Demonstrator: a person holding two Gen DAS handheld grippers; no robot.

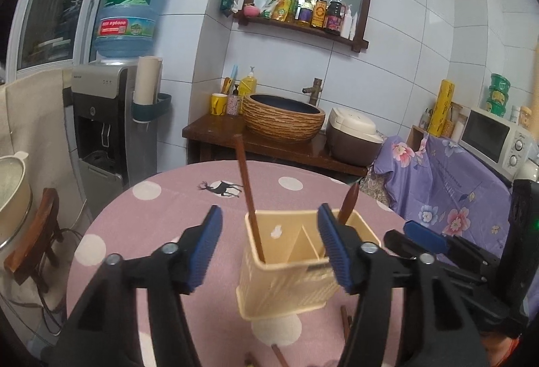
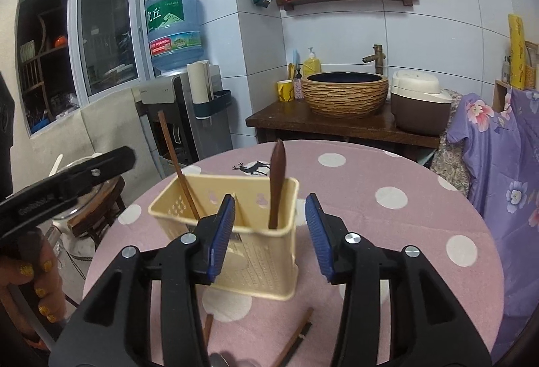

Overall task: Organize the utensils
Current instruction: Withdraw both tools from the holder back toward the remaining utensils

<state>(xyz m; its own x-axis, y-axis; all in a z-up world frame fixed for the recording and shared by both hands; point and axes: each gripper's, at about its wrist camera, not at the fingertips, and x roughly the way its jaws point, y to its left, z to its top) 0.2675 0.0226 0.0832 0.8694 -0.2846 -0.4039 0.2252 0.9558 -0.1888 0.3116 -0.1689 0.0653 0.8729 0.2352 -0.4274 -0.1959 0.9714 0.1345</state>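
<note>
Cream perforated holder (image 2: 256,252) holds brown chopstick (image 2: 177,165) and spoon (image 2: 277,185)

Holder (image 2: 235,232) blocks centre; tablecloth (image 2: 404,232) rightward lies free.

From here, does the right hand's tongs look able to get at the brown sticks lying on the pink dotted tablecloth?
Probably yes. The right tongs stand open and empty, and the brown sticks lie bare just below them, in front of the cream plastic utensil basket.
</note>
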